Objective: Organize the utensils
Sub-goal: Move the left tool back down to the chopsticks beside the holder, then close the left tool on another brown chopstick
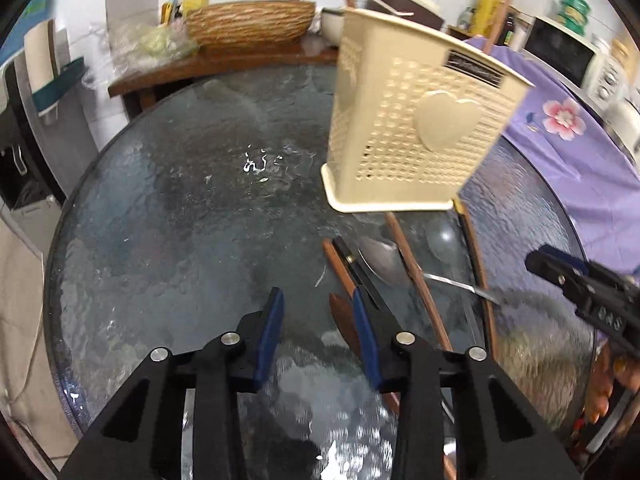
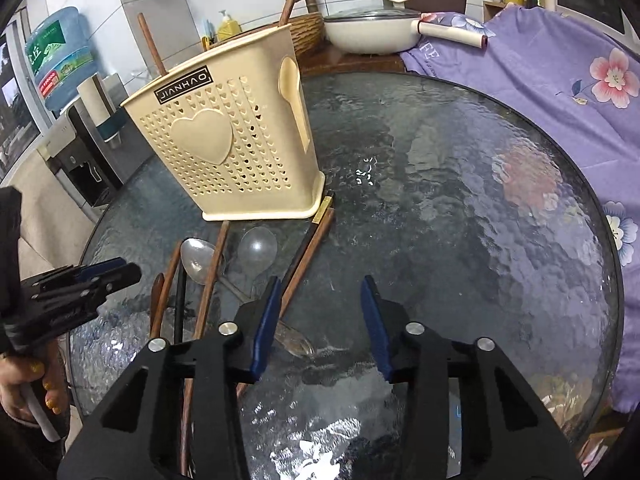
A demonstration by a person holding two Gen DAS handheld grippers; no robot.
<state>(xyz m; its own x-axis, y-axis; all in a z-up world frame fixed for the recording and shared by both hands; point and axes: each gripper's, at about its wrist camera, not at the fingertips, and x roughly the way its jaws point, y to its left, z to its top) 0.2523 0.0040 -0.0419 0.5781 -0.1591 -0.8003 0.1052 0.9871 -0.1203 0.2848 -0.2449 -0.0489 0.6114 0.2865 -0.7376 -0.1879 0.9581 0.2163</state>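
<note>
A cream perforated utensil holder [image 1: 412, 128] [image 2: 236, 148] stands on the round glass table [image 1: 180, 220] [image 2: 460, 220], with two brown sticks in it in the right wrist view. In front of it lie brown chopsticks [image 1: 418, 276] [image 2: 308, 256], a metal spoon [image 1: 380, 260] [image 2: 198, 260], a clear plastic spoon [image 1: 442, 240] [image 2: 258, 248] and a black chopstick [image 1: 358, 268] [image 2: 180, 300]. My left gripper [image 1: 318, 304] is open and empty, just left of the utensils. My right gripper [image 2: 320, 296] is open and empty, just right of them.
A wooden side table [image 1: 224, 64] behind holds a woven basket [image 1: 250, 20] and a white pot [image 2: 372, 32]. A purple floral cloth [image 2: 540, 80] [image 1: 568, 128] drapes along the right. A water dispenser [image 2: 80, 120] stands at left.
</note>
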